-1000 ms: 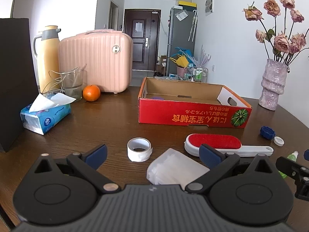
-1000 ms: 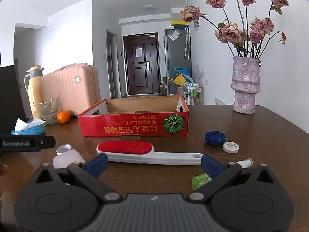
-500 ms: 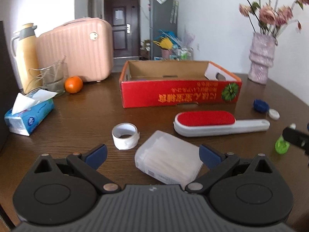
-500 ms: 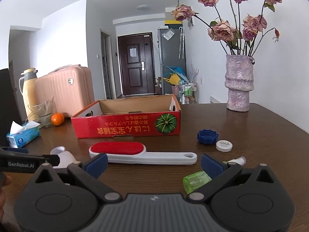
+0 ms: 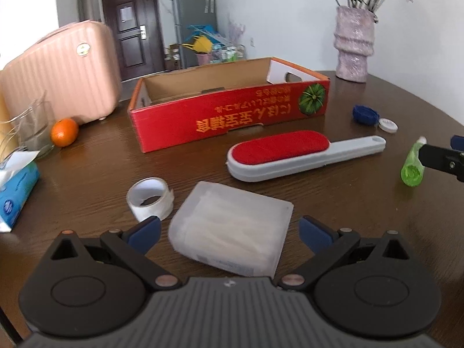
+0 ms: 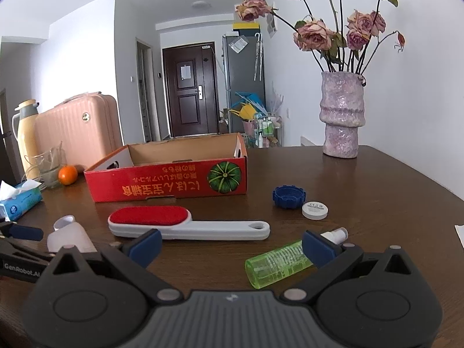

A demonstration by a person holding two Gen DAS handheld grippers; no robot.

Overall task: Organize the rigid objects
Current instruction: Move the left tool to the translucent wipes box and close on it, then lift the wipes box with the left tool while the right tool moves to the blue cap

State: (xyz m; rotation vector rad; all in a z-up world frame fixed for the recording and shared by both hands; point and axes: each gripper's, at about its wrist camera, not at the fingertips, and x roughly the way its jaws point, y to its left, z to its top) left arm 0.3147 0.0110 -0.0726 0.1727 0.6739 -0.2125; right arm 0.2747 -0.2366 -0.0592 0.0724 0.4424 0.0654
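My left gripper (image 5: 229,229) is open, its blue pads on either side of a clear plastic box (image 5: 232,229) lying on the wooden table (image 5: 362,203). A white tape roll (image 5: 149,198) sits just left of the box. My right gripper (image 6: 232,245) is open over a green spray bottle (image 6: 278,264), its right pad near the bottle's neck. A red and grey lint brush (image 6: 185,224) lies ahead of both grippers, also in the left wrist view (image 5: 295,155). An open red cardboard box (image 5: 229,110) stands behind it, empty as far as I see.
A blue cap (image 6: 289,197) and a white round lid (image 6: 315,210) lie right of the red box. A pink case (image 5: 58,72), orange (image 5: 64,132), glass (image 5: 33,127) and tissue pack (image 5: 16,191) stand left. A vase of dried roses (image 6: 342,116) stands far right.
My left gripper has come forward and lower, so the clear box now lies between its pads. My right gripper has moved closer over the green bottle.
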